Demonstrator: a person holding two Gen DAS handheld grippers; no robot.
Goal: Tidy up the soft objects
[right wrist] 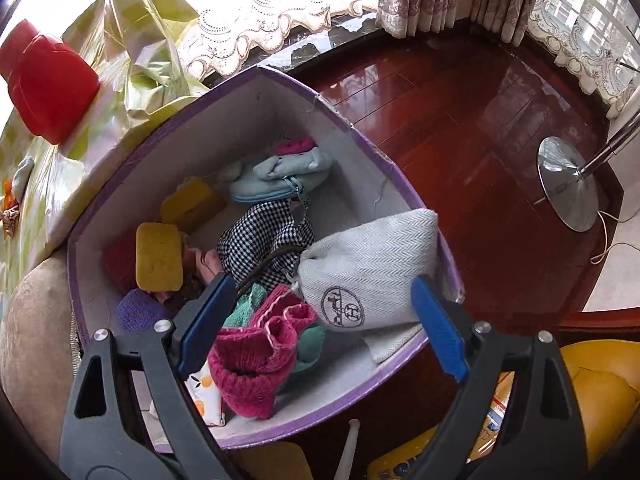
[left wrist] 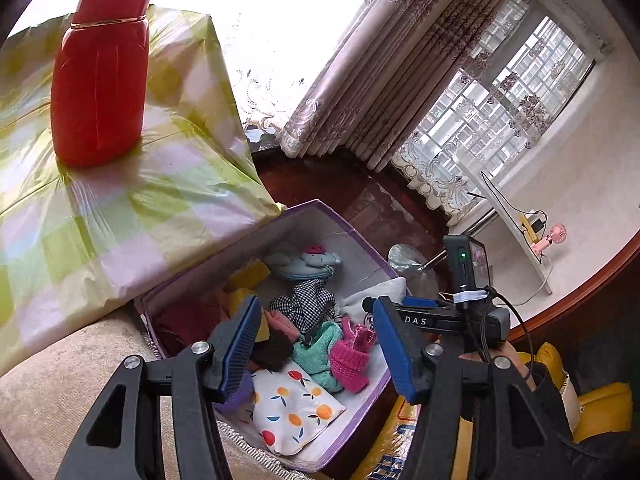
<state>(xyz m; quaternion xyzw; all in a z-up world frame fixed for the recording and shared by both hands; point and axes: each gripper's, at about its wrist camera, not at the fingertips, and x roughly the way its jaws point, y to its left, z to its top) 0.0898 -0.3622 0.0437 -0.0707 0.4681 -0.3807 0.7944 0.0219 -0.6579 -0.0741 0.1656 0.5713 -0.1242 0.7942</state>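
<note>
Both of your hand-held grippers hang over the purple box (right wrist: 280,84), jaws apart and empty: the left hand-held gripper (left wrist: 316,344) above the fruit-print pouch (left wrist: 292,404), the right hand-held gripper (right wrist: 320,324) above the pink knit (right wrist: 256,356). Beside that knit, the white bag (right wrist: 368,268) leans on the box's wall. Yellow sponges (right wrist: 158,256) lie deeper inside, near the checked cloth (right wrist: 264,236).
</note>
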